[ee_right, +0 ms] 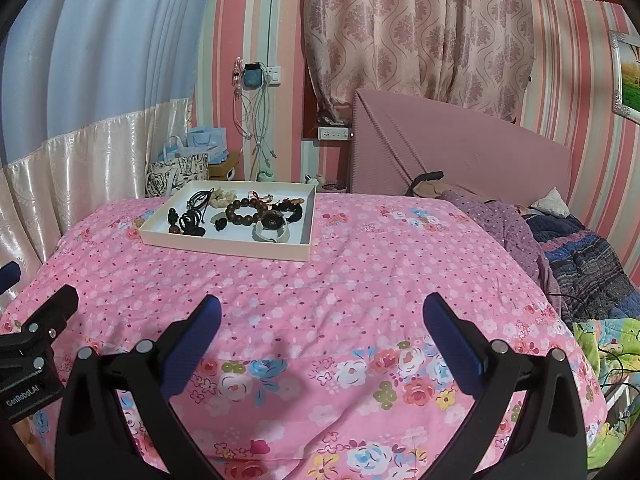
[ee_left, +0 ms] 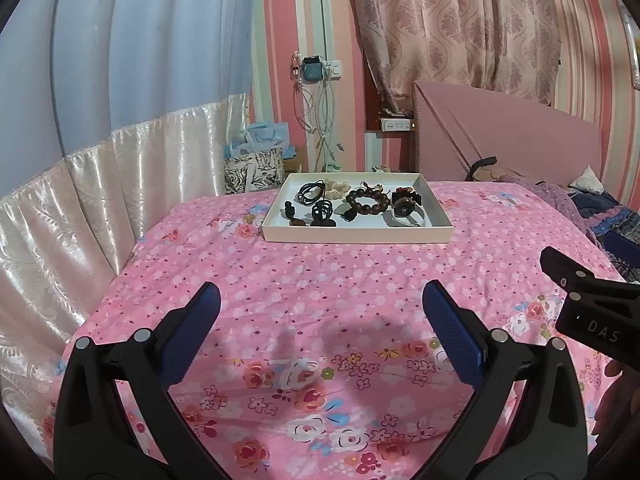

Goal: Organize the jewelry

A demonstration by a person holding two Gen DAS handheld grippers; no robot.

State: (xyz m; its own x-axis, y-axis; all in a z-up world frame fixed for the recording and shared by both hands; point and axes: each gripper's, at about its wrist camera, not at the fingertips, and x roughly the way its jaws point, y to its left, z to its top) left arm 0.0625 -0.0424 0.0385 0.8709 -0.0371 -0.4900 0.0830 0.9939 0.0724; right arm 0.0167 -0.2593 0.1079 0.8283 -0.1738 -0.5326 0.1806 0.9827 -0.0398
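Observation:
A shallow white tray (ee_left: 356, 234) sits on the far part of a pink floral bed cover (ee_left: 320, 280); it also shows in the right wrist view (ee_right: 224, 245). It holds several pieces: a brown bead bracelet (ee_left: 369, 201) (ee_right: 243, 209), black cords (ee_left: 310, 191) (ee_right: 199, 199), a watch with a pale strap (ee_left: 405, 213) (ee_right: 272, 227), and dark pendants (ee_left: 322, 213). My left gripper (ee_left: 320, 300) is open and empty, well short of the tray. My right gripper (ee_right: 322, 312) is open and empty, also short of the tray, which lies to its left.
A pink headboard (ee_right: 460, 152) and rumpled blankets (ee_right: 580, 256) lie at the right. Gift bags (ee_right: 180, 164) and hanging cables (ee_right: 256, 128) are beyond the bed. A satin curtain (ee_left: 80, 208) borders the left side. The right gripper's body (ee_left: 592, 304) shows at the left view's right edge.

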